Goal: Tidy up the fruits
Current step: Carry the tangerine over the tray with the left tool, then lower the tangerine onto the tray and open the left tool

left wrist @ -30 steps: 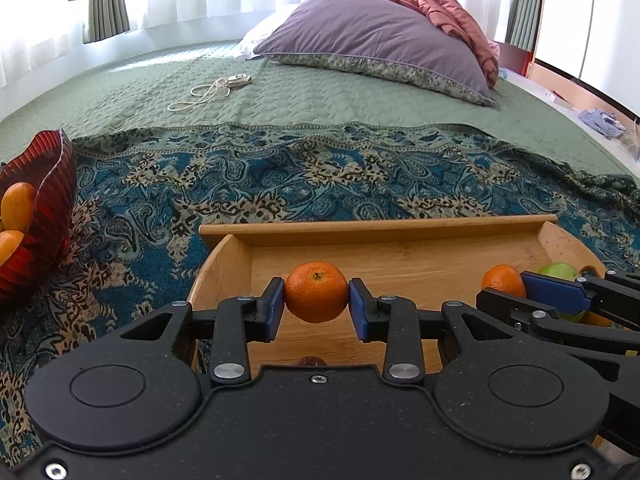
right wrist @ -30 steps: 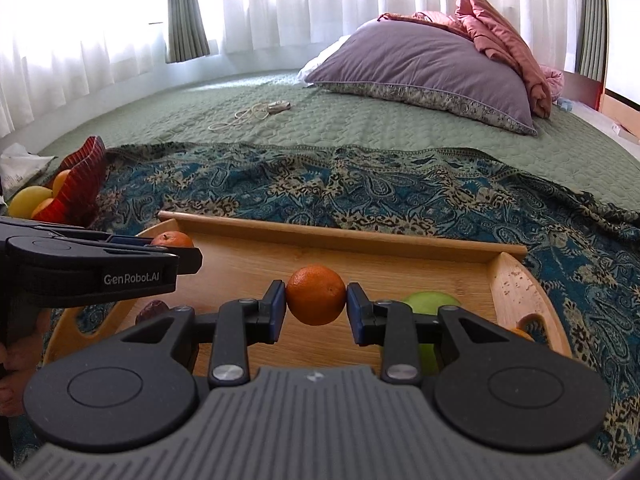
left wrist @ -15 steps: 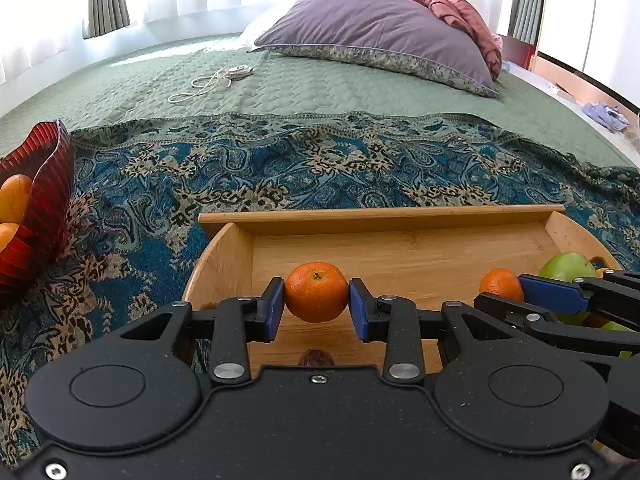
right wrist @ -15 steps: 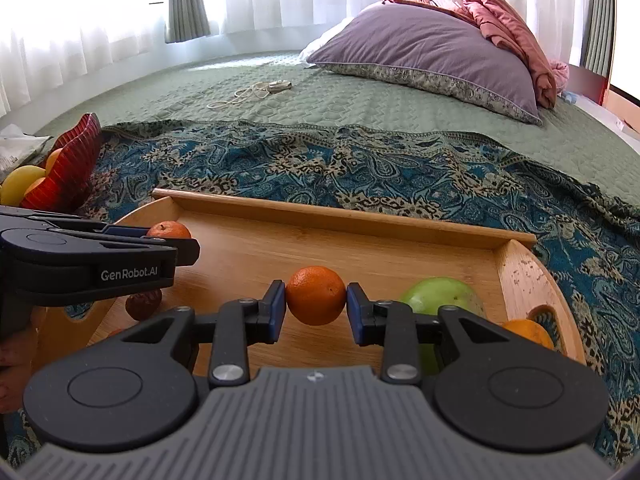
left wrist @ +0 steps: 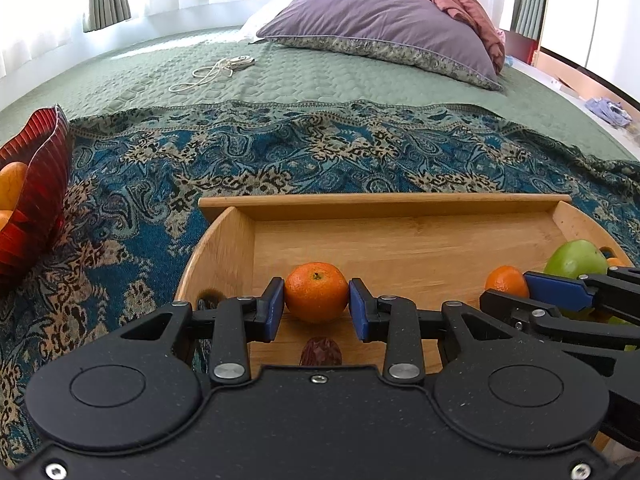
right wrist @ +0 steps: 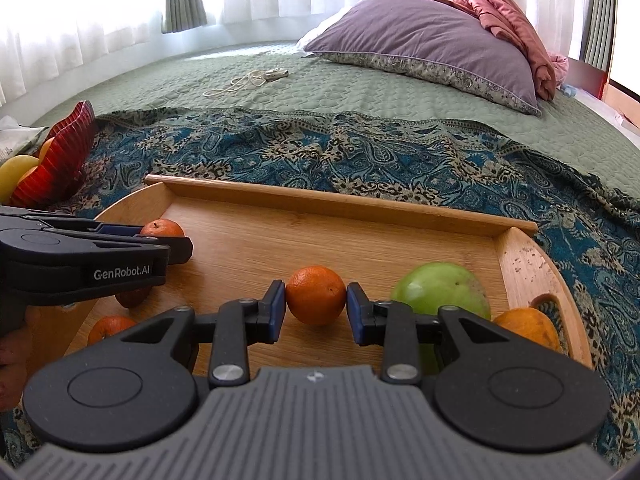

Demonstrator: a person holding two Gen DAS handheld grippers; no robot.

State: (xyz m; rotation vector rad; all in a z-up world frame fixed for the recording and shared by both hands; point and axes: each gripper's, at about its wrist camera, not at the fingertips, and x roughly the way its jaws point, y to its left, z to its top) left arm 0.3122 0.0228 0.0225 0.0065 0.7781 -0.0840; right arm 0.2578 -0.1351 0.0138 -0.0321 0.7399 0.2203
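Observation:
My left gripper [left wrist: 316, 307] is shut on a small orange [left wrist: 316, 291] low over the left end of the wooden tray [left wrist: 384, 202]. My right gripper [right wrist: 316, 309] is shut on another small orange [right wrist: 316, 294] over the tray's [right wrist: 320, 196] middle. In the tray lie a green apple [right wrist: 442, 286], an orange [right wrist: 528, 326] at its right handle, a small orange [right wrist: 106, 326] at the near left and a brown date [left wrist: 321, 354]. The left gripper shows in the right wrist view [right wrist: 160, 236], the right gripper in the left wrist view [left wrist: 560, 288].
A red ribbed bowl [left wrist: 38, 192] with orange and yellow fruit stands left of the tray on the blue patterned cloth [left wrist: 320, 152]. Behind are a green quilt, a white cable [left wrist: 212, 74] and a purple pillow [left wrist: 384, 28].
Both grippers have sunk lower over the tray with their oranges still held. The date and the near-left orange have come into view.

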